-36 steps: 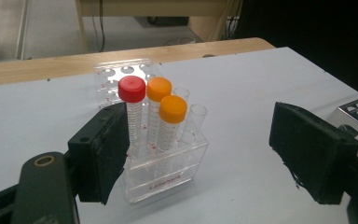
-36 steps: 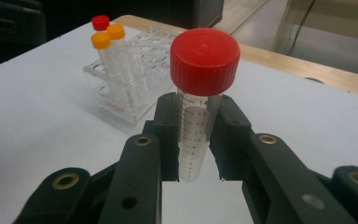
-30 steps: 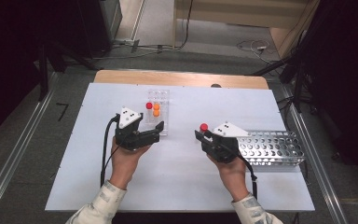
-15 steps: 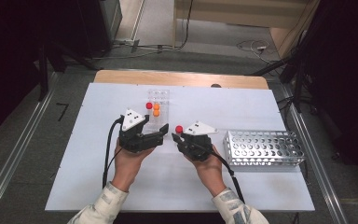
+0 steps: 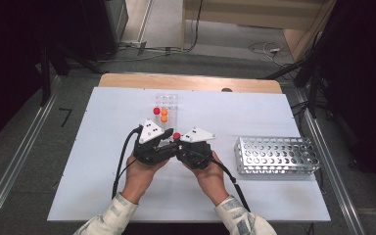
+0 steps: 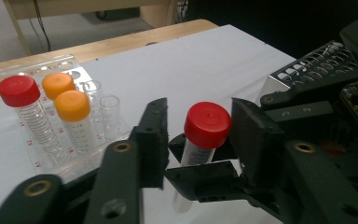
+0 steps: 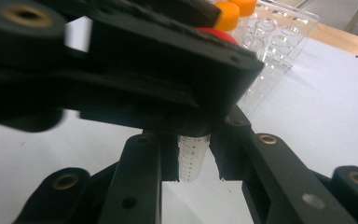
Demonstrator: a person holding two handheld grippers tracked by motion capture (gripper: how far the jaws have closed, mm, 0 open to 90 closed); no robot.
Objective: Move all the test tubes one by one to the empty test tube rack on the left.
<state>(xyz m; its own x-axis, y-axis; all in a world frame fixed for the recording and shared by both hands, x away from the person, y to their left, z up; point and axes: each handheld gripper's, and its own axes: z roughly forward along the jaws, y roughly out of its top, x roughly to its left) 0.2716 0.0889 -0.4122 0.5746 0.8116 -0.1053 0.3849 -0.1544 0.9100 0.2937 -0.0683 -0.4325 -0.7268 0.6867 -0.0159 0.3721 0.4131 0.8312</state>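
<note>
High view: your right gripper (image 5: 178, 147) pinches a red-capped tube (image 5: 176, 136) upright mid-table while your left gripper's (image 5: 169, 145) jaws, just closing, flank its cap without touching.

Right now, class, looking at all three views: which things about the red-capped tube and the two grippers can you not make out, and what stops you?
- High view: the tube body under the red cap is hidden by the left gripper and right gripper.
- Left gripper view: the tube's lower end is covered by the right gripper's jaw.
- Right gripper view: the cap is mostly hidden behind the blurred left gripper.
- Clear rack: its markings are too small in the high view.
</note>
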